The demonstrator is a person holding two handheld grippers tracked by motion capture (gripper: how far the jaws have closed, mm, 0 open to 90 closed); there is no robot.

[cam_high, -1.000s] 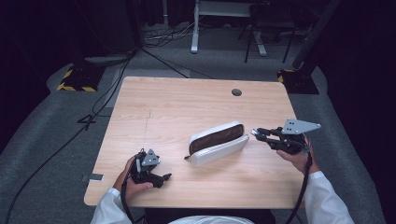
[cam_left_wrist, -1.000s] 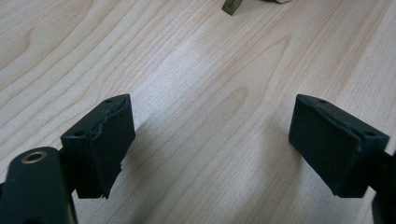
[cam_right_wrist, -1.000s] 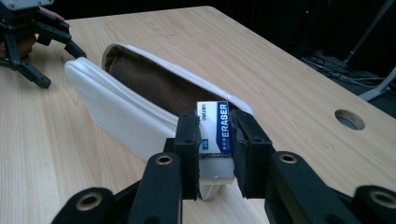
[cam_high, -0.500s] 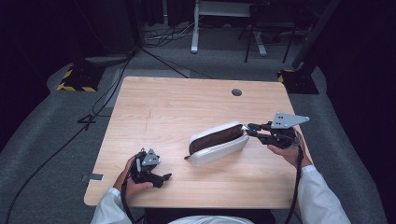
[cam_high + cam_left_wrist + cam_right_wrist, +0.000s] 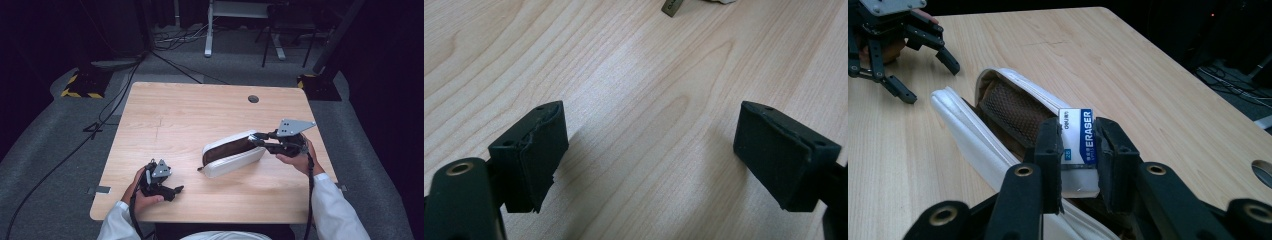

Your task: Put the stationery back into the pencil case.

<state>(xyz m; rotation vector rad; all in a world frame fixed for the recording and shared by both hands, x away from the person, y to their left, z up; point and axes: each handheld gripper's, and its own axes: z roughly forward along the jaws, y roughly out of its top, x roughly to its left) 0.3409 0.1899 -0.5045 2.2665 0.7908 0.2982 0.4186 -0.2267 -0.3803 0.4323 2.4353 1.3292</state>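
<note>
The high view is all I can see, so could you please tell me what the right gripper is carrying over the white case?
Observer: The right gripper is shut on an eraser in a blue and white sleeve printed ERASER.
Operator: Thank you. Is the case open where it is heading?
Observer: Yes, the white pencil case gapes, showing a brown mesh lining, and the eraser sits at its opening.
Operator: And is the left gripper holding anything?
Observer: No, the left gripper is open, with bare wooden table between its pads.
</note>
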